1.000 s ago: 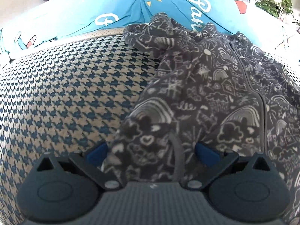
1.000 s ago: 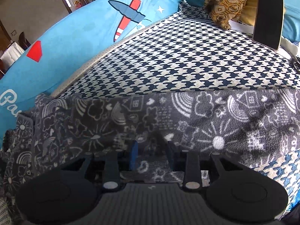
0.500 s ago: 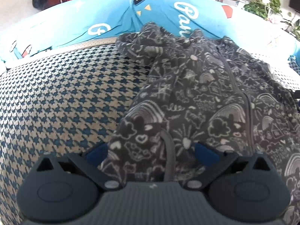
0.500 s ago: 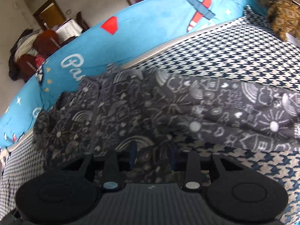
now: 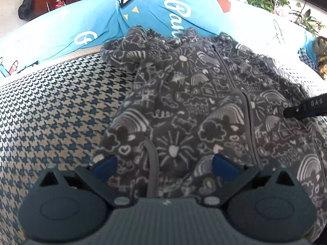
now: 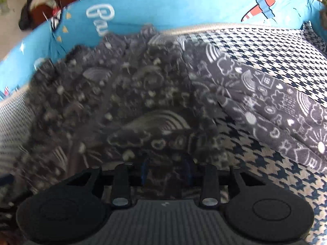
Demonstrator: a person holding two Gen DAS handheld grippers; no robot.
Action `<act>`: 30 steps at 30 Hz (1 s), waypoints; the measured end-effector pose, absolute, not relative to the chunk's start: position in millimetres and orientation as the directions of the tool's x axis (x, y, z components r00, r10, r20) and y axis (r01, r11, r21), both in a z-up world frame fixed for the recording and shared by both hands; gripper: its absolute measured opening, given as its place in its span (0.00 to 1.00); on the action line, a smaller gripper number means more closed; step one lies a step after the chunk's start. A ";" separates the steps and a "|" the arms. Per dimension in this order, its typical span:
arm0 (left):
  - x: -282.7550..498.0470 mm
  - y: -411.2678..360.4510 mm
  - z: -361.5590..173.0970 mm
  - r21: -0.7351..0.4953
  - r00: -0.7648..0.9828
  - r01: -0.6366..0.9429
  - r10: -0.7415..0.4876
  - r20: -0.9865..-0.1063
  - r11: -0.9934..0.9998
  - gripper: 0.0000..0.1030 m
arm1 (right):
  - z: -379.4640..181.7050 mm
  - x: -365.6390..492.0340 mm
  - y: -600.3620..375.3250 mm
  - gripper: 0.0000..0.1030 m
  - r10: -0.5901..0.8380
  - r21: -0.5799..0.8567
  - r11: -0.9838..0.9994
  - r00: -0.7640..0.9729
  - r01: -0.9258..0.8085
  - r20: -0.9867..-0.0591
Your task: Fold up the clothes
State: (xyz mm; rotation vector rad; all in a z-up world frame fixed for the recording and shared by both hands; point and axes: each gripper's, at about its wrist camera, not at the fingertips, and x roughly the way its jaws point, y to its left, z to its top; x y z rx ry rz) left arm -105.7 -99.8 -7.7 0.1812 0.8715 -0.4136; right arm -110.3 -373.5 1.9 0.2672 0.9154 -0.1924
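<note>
Swung round since a second ago, the right gripper (image 6: 166, 173) now faces the blue bumper cushion (image 6: 184, 6), carrying a fold of the grey printed fleece garment (image 5: 204, 102) pinched between its closed jaws. That garment lies spread on the houndstooth mattress (image 5: 51, 112), its hood end against the cushion. Left gripper (image 5: 165, 166) tilts steeply down with jaws wide apart, fabric bunched between them but apparently not pinched. With that side unpinned, the right's pull could drag the whole garment askew.

Both wrist cameras look steeply down, close over the grey printed garment (image 5: 204, 102) (image 6: 143, 102) they share, facing the bed's blue-bumpered far edge (image 5: 61, 32) (image 6: 204, 6).
</note>
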 end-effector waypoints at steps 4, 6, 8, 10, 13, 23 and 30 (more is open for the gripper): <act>-107.3 -98.8 -16.0 -0.007 0.546 0.429 -0.265 -0.795 0.903 1.00 | -0.5 -115.6 -361.9 0.34 -0.099 0.049 0.969 0.567 0.241 -0.818; -110.2 -98.2 -18.5 0.000 0.543 0.435 -0.263 -0.798 0.900 1.00 | -0.7 -121.4 -356.8 0.34 -0.119 0.025 0.970 0.565 0.240 -0.817; -114.3 -97.4 -17.7 0.015 0.550 0.445 -0.260 -0.794 0.896 1.00 | 1.2 -130.6 -352.8 0.34 -0.125 0.029 0.968 0.578 0.250 -0.806; -116.6 -96.0 -14.8 0.013 0.556 0.450 -0.269 -0.786 0.893 1.00 | 4.0 -140.5 -350.6 0.35 -0.112 0.060 0.964 0.600 0.258 -0.792; -119.3 -94.2 -9.8 0.005 0.565 0.457 -0.287 -0.773 0.889 1.00 | 10.9 -154.8 -346.1 0.35 -0.082 0.112 0.961 0.648 0.252 -0.757; -129.2 -89.9 -16.0 -0.022 0.558 0.416 -0.274 -0.783 0.909 1.00 | -3.2 -180.3 -298.7 0.36 -0.033 0.081 0.986 0.641 0.147 -0.767; -142.6 -83.2 -18.3 -0.030 0.552 0.399 -0.267 -0.790 0.916 1.00 | -7.1 -214.8 -285.8 0.38 -0.075 0.026 0.988 0.629 0.149 -0.774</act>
